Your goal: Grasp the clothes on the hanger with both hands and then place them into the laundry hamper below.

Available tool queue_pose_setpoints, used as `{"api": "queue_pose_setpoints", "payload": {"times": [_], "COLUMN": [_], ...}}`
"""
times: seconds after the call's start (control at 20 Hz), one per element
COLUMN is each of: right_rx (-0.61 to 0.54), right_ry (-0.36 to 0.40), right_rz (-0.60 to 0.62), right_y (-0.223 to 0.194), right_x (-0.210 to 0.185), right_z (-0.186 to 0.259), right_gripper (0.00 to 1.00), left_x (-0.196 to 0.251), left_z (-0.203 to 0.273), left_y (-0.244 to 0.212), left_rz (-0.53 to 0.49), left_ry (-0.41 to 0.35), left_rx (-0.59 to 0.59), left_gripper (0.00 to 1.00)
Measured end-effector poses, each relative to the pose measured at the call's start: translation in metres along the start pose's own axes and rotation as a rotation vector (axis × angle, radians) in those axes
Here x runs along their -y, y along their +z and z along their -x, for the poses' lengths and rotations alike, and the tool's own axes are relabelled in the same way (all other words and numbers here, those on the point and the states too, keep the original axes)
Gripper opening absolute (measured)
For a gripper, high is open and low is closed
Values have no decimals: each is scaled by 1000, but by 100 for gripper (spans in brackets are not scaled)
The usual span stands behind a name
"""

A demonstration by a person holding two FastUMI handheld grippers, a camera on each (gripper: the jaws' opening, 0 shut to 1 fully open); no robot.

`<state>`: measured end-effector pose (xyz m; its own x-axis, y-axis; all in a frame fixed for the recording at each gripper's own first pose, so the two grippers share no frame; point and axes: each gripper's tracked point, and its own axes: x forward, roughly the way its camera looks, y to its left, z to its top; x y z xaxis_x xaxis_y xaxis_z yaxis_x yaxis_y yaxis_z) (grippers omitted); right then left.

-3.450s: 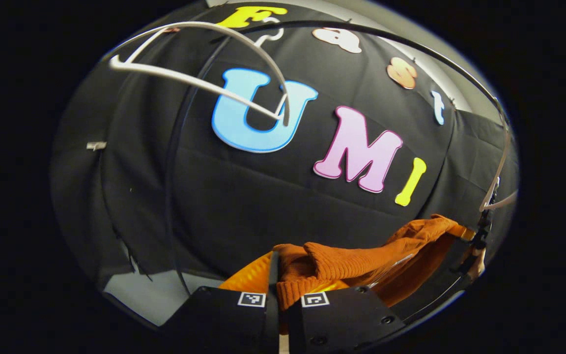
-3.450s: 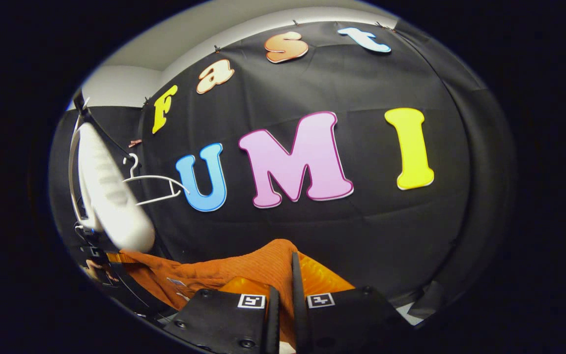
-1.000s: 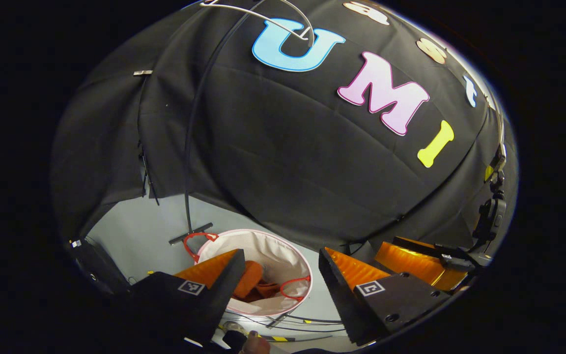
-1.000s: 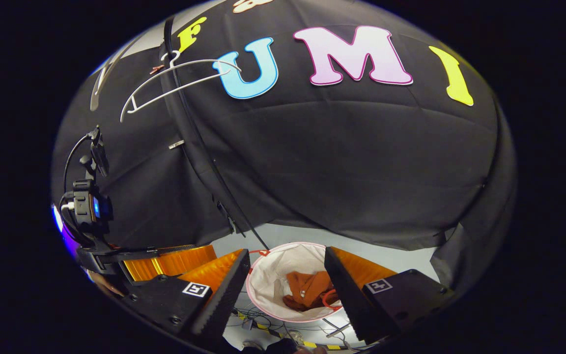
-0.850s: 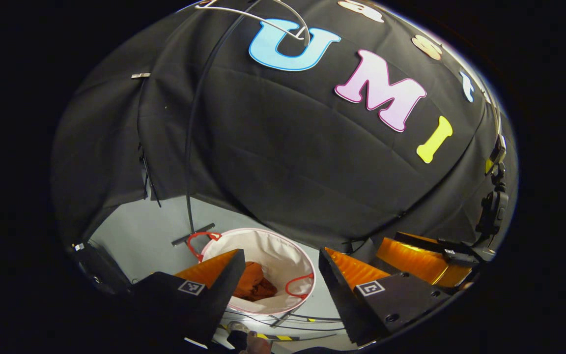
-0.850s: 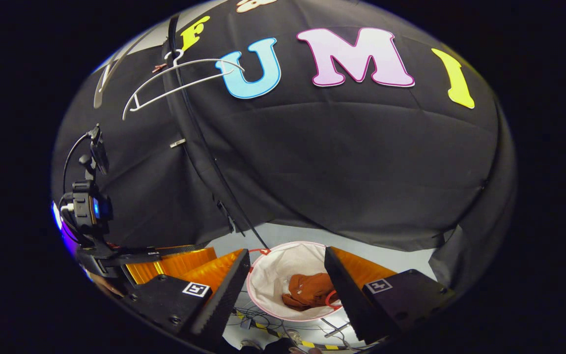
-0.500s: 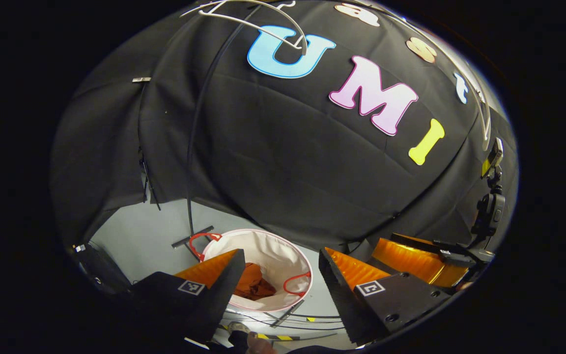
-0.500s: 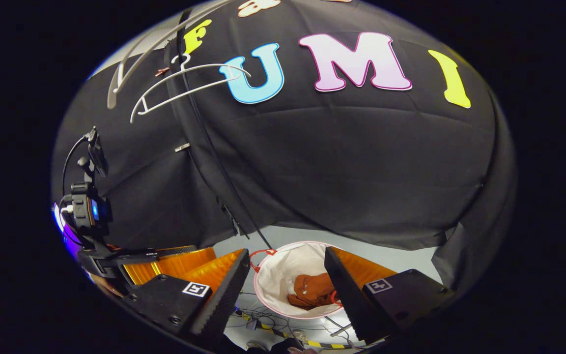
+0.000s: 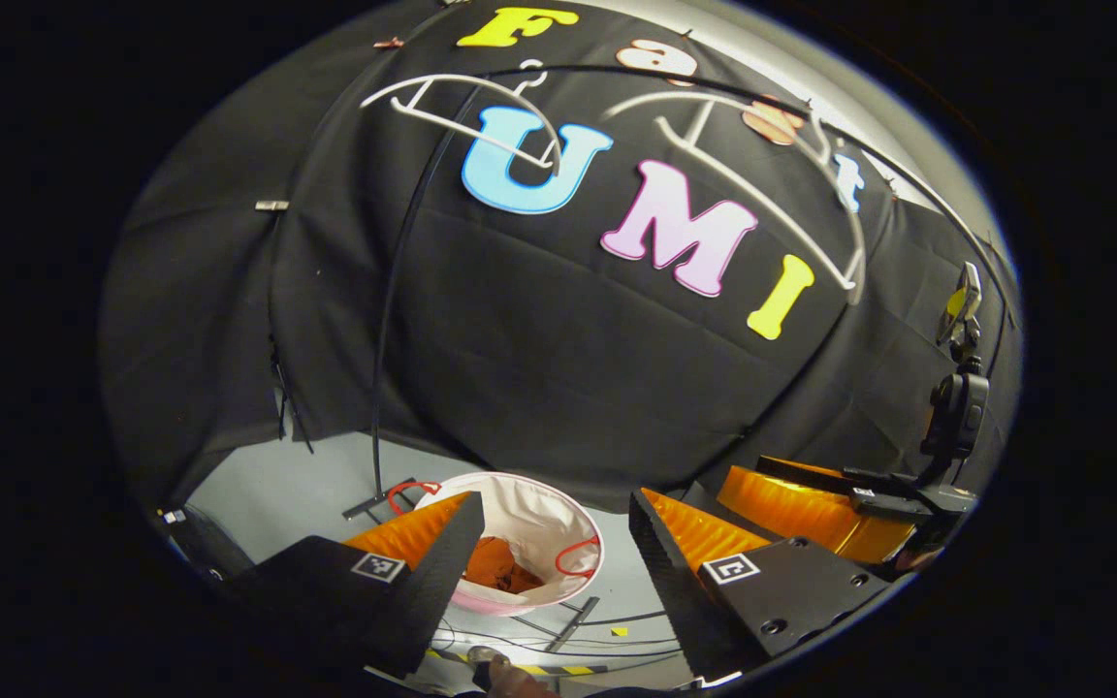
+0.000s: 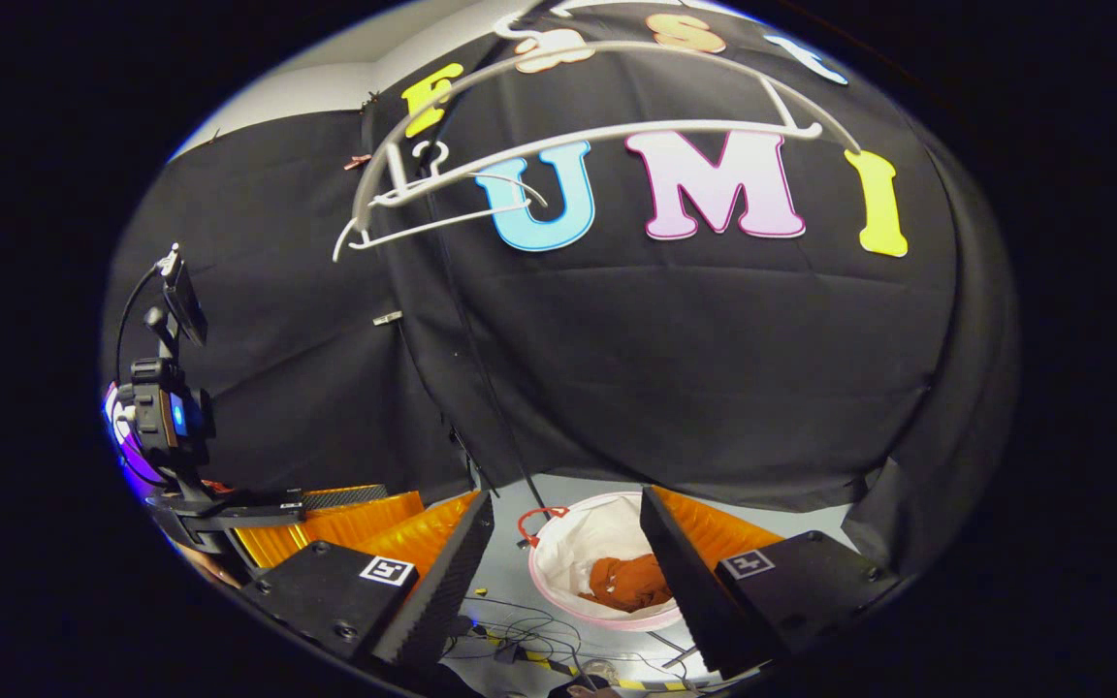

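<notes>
- Clothes lie bunched in the laundry hamper below.
- Left gripper and right gripper both gape, holding nothing.
- Best to withdraw upward, clear of the bare hangers.

A black cloth backdrop hangs down to a pale grey floor. A thin black upright pole stands before it (a small silver clip sits on the cloth nearby). Loose dark cables and yellow-and-black striped tape lie on the floor.
</notes>
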<state>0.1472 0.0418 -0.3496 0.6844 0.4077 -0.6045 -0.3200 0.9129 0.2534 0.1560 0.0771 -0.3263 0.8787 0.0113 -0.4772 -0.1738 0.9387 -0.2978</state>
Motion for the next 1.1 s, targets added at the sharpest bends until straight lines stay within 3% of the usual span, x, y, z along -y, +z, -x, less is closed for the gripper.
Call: {"api": "queue_pose_setpoints", "payload": {"times": [0.55, 0.75, 0.85, 1.05, 1.1], "right_rx": [315, 474, 572, 715, 738], "right_ry": [-142, -151, -170, -212, -218], "right_rz": [42, 34, 67, 142, 146], "right_y": [55, 103, 127, 152, 158], "right_x": [-94, -123, -130, -140, -142], "right_z": [178, 234, 262, 308, 316], "right_gripper": [98, 100, 98, 100, 97], "left_x": [60, 81, 89, 103, 110], "left_z": [173, 230, 254, 291, 300], "left_y": [74, 112, 125, 153, 156], "left_rz": [-188, -246, -258, -297, -292], "left_ry": [-223, -242, -248, -216, -220], "left_rx": [259, 385, 433, 551, 575], "left_gripper": [95, 98, 92, 95, 92]}}
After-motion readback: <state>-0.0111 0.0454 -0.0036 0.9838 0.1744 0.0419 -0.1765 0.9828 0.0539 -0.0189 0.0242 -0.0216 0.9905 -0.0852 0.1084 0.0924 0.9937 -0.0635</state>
